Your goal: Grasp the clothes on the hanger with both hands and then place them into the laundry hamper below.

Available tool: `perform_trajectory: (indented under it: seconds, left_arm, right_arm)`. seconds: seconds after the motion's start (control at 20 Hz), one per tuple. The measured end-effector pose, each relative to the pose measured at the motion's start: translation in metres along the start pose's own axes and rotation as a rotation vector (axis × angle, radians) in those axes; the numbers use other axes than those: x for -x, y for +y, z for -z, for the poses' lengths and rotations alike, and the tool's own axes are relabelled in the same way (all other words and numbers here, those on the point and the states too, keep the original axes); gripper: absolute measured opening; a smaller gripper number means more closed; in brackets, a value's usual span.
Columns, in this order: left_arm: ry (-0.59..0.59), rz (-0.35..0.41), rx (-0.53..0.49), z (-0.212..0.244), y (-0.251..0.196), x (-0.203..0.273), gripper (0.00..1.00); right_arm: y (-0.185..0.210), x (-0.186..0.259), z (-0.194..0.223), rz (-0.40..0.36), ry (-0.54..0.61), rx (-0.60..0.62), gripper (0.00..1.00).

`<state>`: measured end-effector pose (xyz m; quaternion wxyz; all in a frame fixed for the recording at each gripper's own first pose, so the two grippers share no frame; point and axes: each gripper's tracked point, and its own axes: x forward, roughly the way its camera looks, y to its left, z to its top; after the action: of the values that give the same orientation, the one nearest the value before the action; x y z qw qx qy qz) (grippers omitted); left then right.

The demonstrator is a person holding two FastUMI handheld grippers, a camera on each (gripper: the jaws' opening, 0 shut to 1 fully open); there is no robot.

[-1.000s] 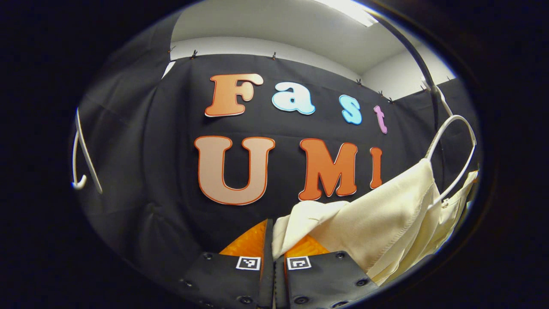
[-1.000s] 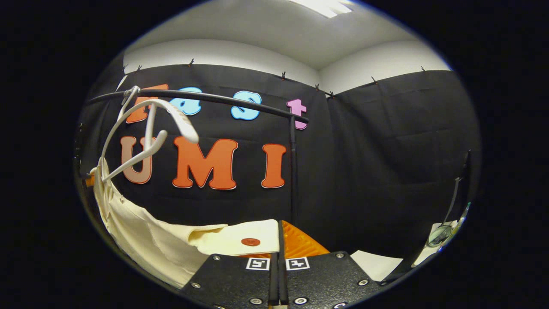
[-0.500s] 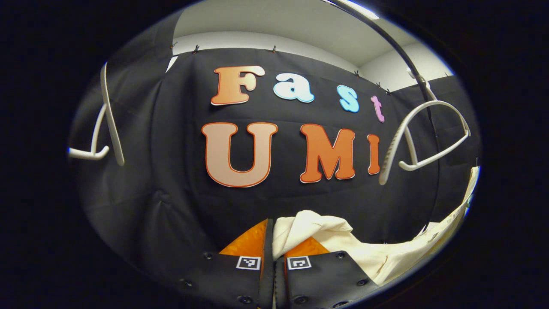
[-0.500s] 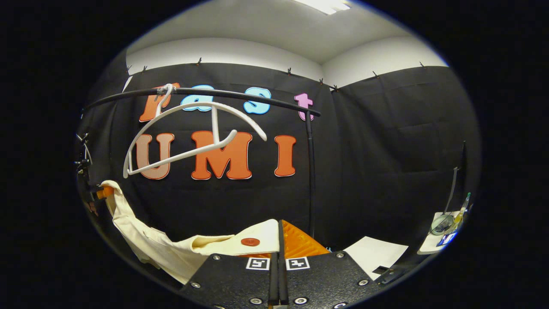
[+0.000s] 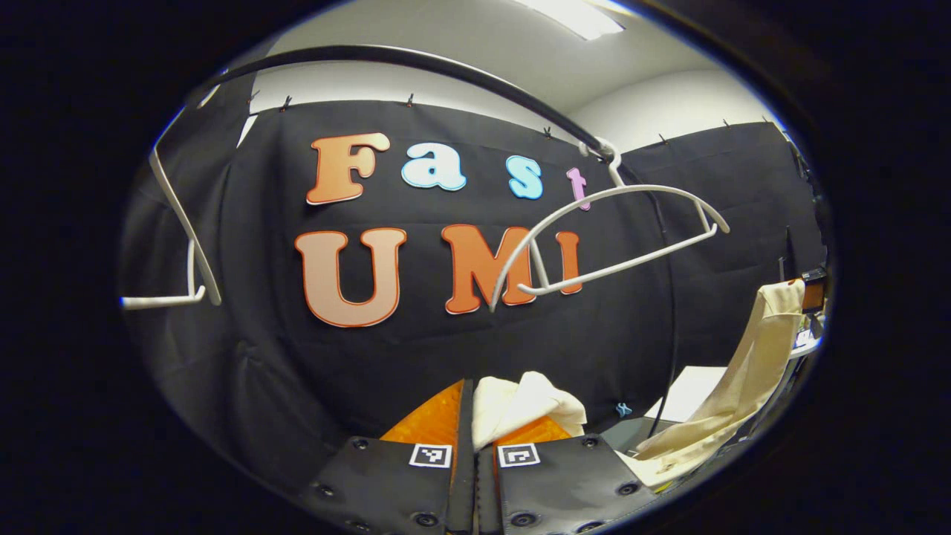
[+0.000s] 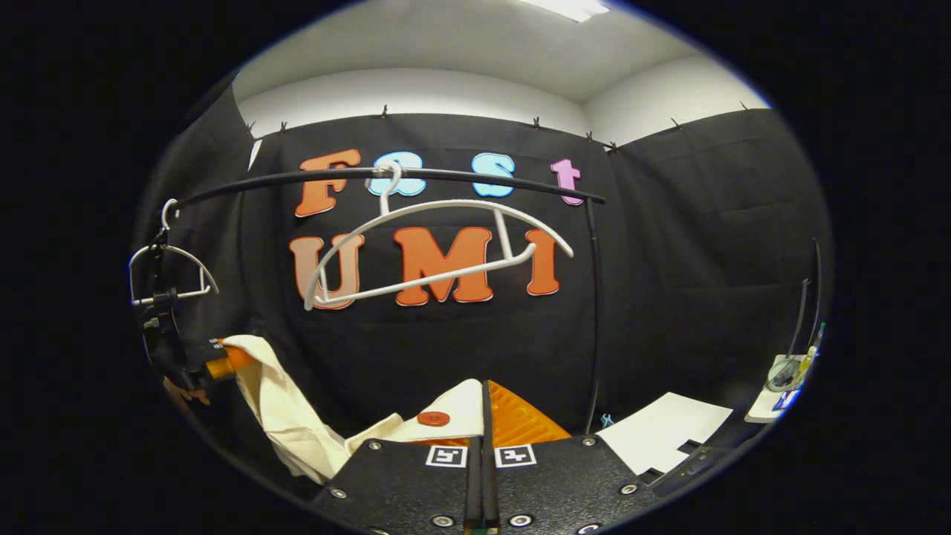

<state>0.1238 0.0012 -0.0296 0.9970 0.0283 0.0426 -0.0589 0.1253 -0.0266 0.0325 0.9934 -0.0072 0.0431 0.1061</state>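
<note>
- Cream garment [image 5: 520,405]: off the white hanger [image 6: 438,249], hanging below it between the two tools; a fold bunches just ahead of the left gripper [image 5: 474,416], and a long panel [image 5: 750,371] trails away to the far tool
- Left gripper: jaws drawn nearly together, cloth pinched between them
- Right gripper [image 6: 483,420]: jaws narrow, clamped on a hem bearing a red button [image 6: 433,418]; the cloth sags from there toward the other tool [image 6: 223,364]
- White hanger: bare, tilted, hooked on the black rail [image 6: 386,175]; a second hanger [image 6: 167,271] sits further along that rail
- Laundry hamper: judged to lie below the hanger
- Step in hand, as judged: carry the garment down to the hamper
- Recommendation: lower both tools level and together, hold both pinches firm, keep the slack clear of the hanger's ends, gather the trailing panel over the opening before release
</note>
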Motion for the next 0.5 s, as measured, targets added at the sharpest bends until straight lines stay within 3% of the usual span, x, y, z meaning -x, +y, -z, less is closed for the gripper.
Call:
perform_trajectory:
  seconds: [0.2,0.3,0.5]
  left_arm:
    - [0.037,0.038,0.067,0.008,-0.021,0.027,0.09]
    - [0.084,0.040,0.125,0.035,-0.029,0.034,0.09]
    - [0.263,0.071,0.174,0.121,-0.058,0.047,0.09]
  right_arm:
    - [0.064,0.022,0.009,-0.111,0.010,0.028,0.00]
    - [0.083,0.024,0.049,-0.145,0.076,0.026,0.00]
    - [0.087,0.018,0.155,-0.130,0.263,-0.038,0.00]
